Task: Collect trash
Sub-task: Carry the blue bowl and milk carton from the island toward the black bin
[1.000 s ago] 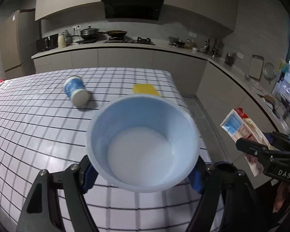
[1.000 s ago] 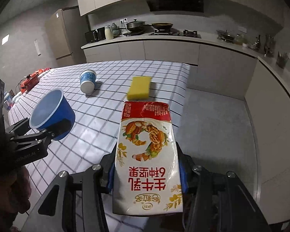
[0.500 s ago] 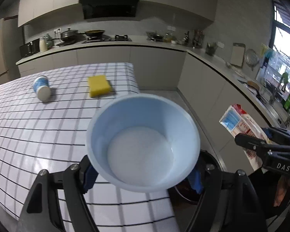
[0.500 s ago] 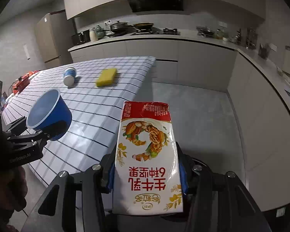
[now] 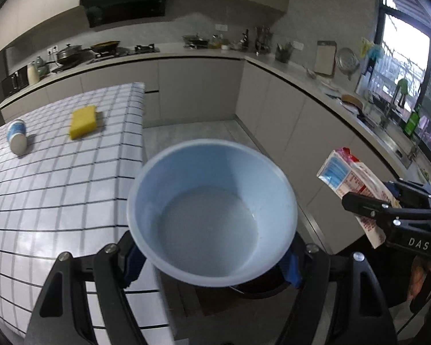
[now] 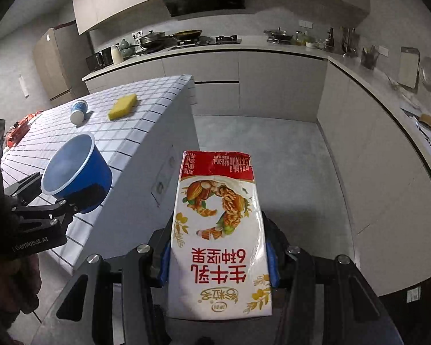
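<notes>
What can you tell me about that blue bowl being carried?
The blue bowl is a round, smooth, plastic-looking tub: pale inside, deeper blue outside, with a thin rolled rim. It looks empty. It is tilted, mouth up, clamped at its sides between the blue pads of the left hand-held gripper, held in the air past the checked table's edge.

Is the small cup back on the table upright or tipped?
Tipped. The cup lies on its side on the table, near the sponge.

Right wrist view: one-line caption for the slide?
Right hand-held gripper clamps a milk carton above the kitchen floor; left one holds a blue bowl beside the checked table.
</notes>
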The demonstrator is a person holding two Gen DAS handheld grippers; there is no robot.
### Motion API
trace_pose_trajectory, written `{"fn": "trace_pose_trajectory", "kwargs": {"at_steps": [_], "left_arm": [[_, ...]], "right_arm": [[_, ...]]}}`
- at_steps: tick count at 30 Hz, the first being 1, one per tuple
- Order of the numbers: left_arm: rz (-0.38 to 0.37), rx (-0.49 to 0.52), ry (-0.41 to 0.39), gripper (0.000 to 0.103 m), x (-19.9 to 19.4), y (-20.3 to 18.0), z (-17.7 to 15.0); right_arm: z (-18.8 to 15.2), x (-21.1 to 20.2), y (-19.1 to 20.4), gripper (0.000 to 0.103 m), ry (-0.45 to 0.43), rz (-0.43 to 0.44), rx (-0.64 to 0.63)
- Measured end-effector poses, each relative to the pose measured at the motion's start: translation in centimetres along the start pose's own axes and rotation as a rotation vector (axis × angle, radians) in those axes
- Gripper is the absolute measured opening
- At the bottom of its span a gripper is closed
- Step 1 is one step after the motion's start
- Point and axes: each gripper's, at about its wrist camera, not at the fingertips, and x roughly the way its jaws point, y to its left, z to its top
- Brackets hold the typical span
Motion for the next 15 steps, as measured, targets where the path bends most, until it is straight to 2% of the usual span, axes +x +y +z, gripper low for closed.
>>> {"fn": "trace_pose_trajectory", "kwargs": {"at_steps": [7, 15], "left_arm": [[-0.020, 0.017, 0.091, 0.077, 3.5, -2.3, -2.2], [-0.018, 0.002, 0.212, 0.077, 8.4, -3.6, -5.0]], "right_arm": [[-2.7, 2.7, -3.0, 0.052, 0.081, -0.004, -0.014], [-5.8, 8.2, -5.1, 0.052, 0.187, 0.028, -0.052]]}}
